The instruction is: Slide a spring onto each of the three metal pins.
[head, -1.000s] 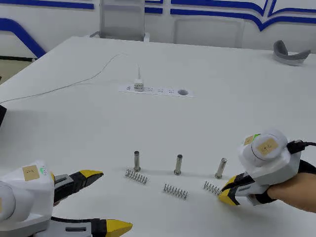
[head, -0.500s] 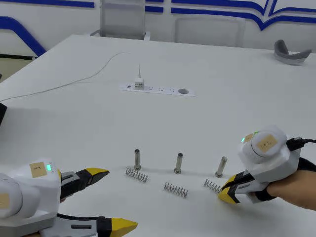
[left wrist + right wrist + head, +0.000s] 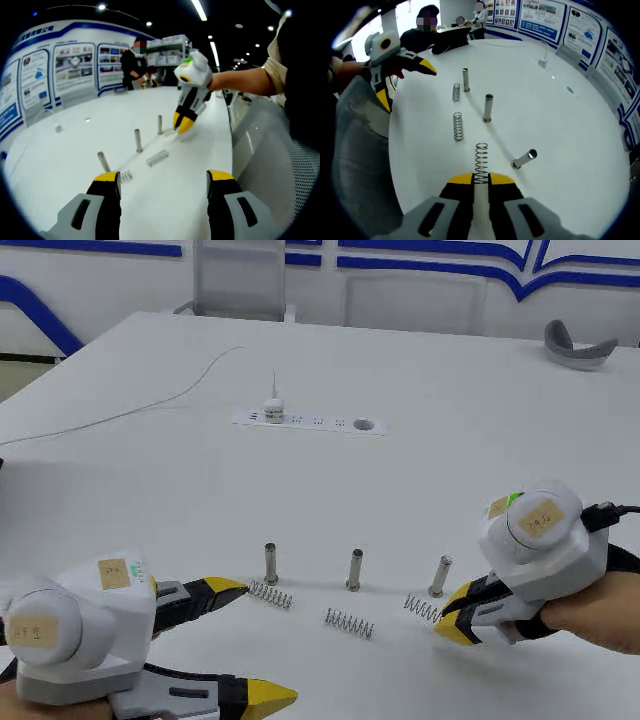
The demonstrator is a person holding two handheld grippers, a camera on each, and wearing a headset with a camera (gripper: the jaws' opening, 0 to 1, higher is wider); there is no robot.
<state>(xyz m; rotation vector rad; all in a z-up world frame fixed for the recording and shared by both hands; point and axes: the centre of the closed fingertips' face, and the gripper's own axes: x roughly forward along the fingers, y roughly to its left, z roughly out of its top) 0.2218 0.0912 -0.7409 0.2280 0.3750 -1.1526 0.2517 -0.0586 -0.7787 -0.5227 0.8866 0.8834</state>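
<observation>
Edging forward since a second ago, the left tongs (image 3: 265, 642) are gaping wide, their farther tip nearly touching the left spring (image 3: 270, 594) lying on the bench (image 3: 150, 490) near-left of the middle pin (image 3: 354, 569). Right of that pin, the right tongs (image 3: 443, 625) are pinching closed on the near end of the right spring (image 3: 421, 607), and the middle spring (image 3: 349, 623) is lying just before the pin. Being light, bouncy and quick to roll, each spring is probably asking for a gentle grip on one end coil, keeping the bore clear for its bare pin.
</observation>
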